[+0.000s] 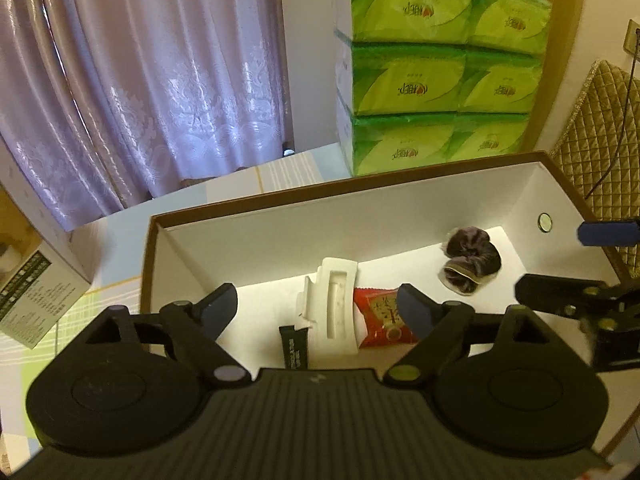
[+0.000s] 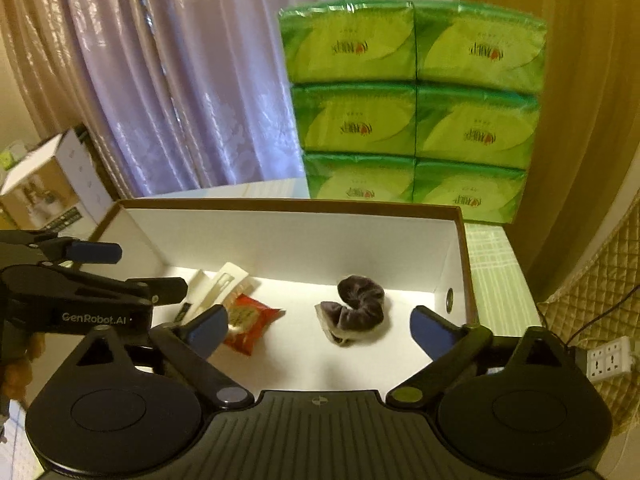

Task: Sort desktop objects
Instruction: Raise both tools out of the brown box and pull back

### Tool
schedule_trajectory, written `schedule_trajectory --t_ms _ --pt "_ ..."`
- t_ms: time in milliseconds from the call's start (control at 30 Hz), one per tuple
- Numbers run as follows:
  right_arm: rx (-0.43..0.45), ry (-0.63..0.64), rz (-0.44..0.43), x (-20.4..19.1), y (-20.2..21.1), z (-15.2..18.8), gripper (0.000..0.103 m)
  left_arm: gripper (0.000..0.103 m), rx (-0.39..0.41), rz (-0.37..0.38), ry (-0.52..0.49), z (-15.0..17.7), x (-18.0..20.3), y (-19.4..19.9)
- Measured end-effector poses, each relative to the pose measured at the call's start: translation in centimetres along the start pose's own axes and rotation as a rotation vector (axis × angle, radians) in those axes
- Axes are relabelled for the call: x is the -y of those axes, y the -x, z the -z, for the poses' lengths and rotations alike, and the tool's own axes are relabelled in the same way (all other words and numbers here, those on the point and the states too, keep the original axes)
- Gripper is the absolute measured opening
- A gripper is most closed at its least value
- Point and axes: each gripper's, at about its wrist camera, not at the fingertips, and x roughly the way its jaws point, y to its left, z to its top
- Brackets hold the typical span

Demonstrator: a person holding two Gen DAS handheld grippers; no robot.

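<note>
Left gripper (image 1: 318, 306) hangs over the box (image 1: 256, 200), jaws wide and empty, white clip (image 1: 334, 308) and red packet (image 1: 380, 316) at twelve o'clock. Right gripper (image 2: 318, 330), equally wide, faces the purple scrunchie (image 2: 360, 304) at twelve; best to lift straight up, clear of the wall.

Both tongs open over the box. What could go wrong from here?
1. The clip overlaps the red packet and a dark sachet; closing the left tongs there may catch more than one item.
2. The right tongs show at the left view's edge, so the two could collide.
3. The soft scrunchie may slip or snag if pinched only partly.
</note>
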Motion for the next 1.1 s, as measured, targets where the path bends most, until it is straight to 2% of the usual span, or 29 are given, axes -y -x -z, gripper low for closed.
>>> schedule_trajectory --t_ms 67,433,1100 --pt "0.007 0.003 0.004 -0.2 1.0 0.4 0.101 0.087 0.008 -0.005 0.001 0.3 0.0 1.0" --pt "-0.003 -0.038 0.015 -1.0 5.3 2.6 0.101 0.095 0.024 -0.032 0.041 2.5 -0.2 6.7" --pt "0.024 -0.091 0.002 -2.7 13.3 6.8 0.101 0.095 0.055 -0.062 0.114 8.6 1.0 16.7"
